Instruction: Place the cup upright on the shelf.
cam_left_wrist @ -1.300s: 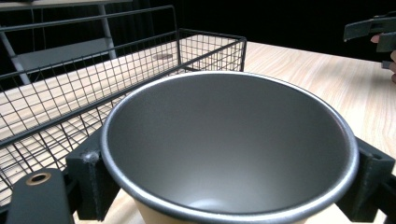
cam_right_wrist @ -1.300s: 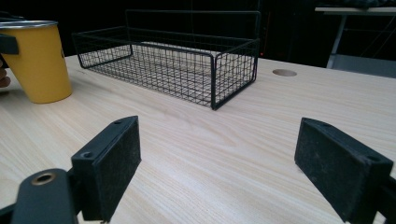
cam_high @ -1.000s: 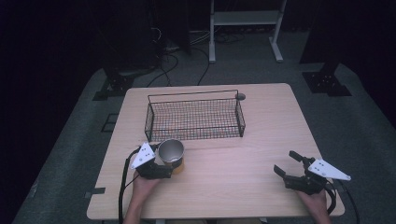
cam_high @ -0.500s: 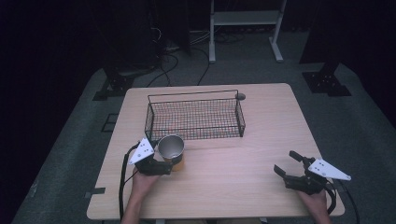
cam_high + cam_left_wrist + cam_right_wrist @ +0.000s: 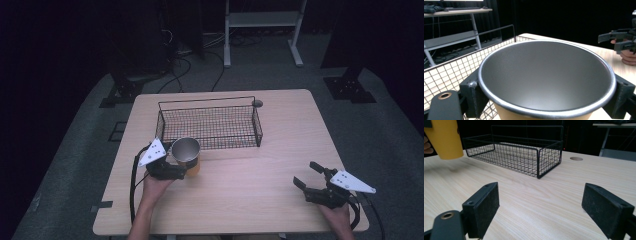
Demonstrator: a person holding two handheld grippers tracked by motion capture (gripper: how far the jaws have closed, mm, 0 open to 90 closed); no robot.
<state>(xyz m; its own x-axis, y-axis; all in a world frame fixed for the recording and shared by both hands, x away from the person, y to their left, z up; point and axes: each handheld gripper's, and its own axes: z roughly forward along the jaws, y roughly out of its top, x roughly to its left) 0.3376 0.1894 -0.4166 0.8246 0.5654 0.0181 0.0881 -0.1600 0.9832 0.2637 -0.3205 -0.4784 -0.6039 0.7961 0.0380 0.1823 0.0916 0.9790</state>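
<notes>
— Where's the yellow cup [image 5: 186, 155]?
— Clamped between my left gripper [image 5: 176, 171] jaws, lifted off the table, just before the wire basket [image 5: 209, 125].
— The right gripper [image 5: 311, 182]?
— Wide open, holding nothing.

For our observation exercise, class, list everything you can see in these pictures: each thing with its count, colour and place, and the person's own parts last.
Cup: one, yellow outside, grey metal inside, lifted off the table near its front left, close to the basket's left front corner.
Wire basket: one, black, empty, on the table toward the back, left of centre.
Table: one, light wood, with a round hole near the basket's back right corner.
Stand: one, white, on the floor behind the table.
Cables: several, black, on the grey floor behind the table.
Left gripper: one, black, shut on the cup.
Right gripper: one, black, open, over the table's front right.
Hands: two, each holding a gripper.
</notes>
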